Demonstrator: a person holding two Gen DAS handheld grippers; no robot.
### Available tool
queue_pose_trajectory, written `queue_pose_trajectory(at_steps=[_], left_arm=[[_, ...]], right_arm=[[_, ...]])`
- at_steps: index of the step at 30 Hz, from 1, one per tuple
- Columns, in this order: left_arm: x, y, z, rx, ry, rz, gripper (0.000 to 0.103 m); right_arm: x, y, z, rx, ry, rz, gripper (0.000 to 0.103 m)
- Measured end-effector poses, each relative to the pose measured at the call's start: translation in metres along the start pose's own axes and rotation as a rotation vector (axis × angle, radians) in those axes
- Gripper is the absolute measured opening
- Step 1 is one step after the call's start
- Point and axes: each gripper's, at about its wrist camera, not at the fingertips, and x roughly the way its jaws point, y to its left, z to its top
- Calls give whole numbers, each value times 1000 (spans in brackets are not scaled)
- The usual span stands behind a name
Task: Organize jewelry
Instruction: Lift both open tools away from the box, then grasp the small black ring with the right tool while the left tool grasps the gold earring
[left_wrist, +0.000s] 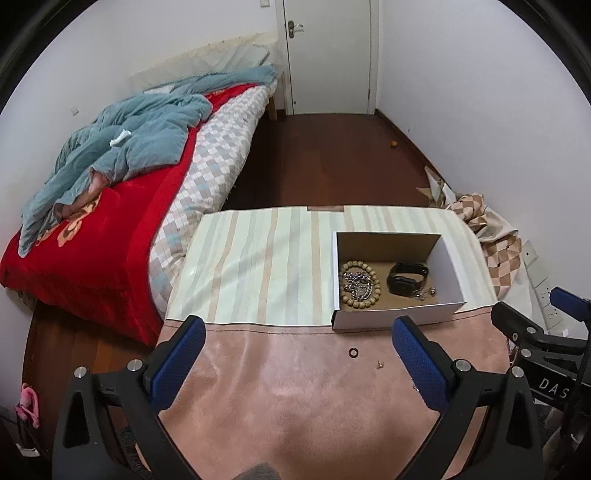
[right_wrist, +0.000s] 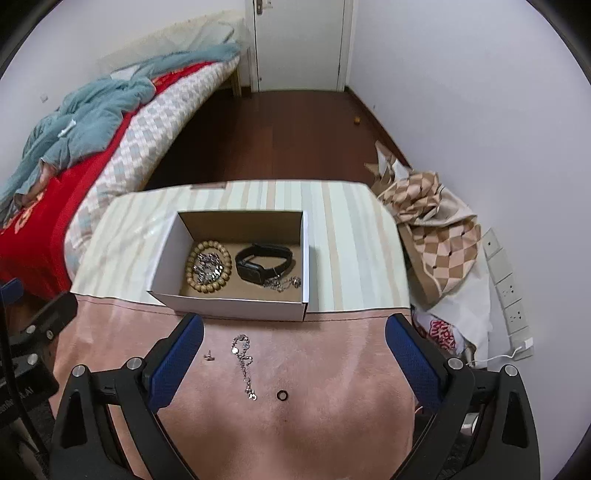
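Both the right gripper (right_wrist: 294, 345) and left gripper (left_wrist: 298, 349) hang wide open, holding nothing. Between the right jaws lie a silver bracelet (right_wrist: 244, 365), a dark ring (right_wrist: 282, 394) and what may be an earring (right_wrist: 210, 356), on the pink mat (right_wrist: 295, 435). The box (right_wrist: 236, 306) beyond already holds 4 pieces; next is probably a low, careful pinch on the bracelet.

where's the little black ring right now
In the right wrist view, the black ring lies on the pink mat, just right of the silver chain.
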Motion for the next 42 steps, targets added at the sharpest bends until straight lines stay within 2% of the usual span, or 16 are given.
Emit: queue_pose_trajectory(at_steps=[8,12,17,20,22,23,24,29,33,34,37,39,42], left_arm=[[-30,1,-6,-23,-34,-9,103],[-33,0,-19,-32,-39,18,103],[-11,1,-43,-41,-12,45,103],[23,2,-64,-38,61,88,103],[43,5,-76,-38,107,107,103],[52,5,-81,-39,129,115,103],[64,5,-88,-39,156,120,103],[94,7,-101,-33,227,130,103],[104,7,-101,-27,244,123,103],[107,6,-100,-24,245,123,103],[114,3,-98,-27,253,101,103],[119,-3,-95,-26,261,80,103],[125,-15,-90,-26,270,33,103]], right_arm=[[-51,-6,-9,20,-75,10,100],[-58,-11,-18,37,-79,26,100],[-29,-21,-49,67,-5,47,100],[6,-30,-74,103,38,79,98],[31,-34,-91,120,65,100,79],[46,-35,-99,124,87,108,62],[57,-35,-106,127,103,112,55],[98,-28,-128,120,113,125,53],[116,-17,-132,95,118,116,53],[116,-14,-132,75,97,101,52],[119,-5,-132,29,76,59,38],[118,-2,-131,4,63,41,15],[117,-9,-130,38,64,55,13]])
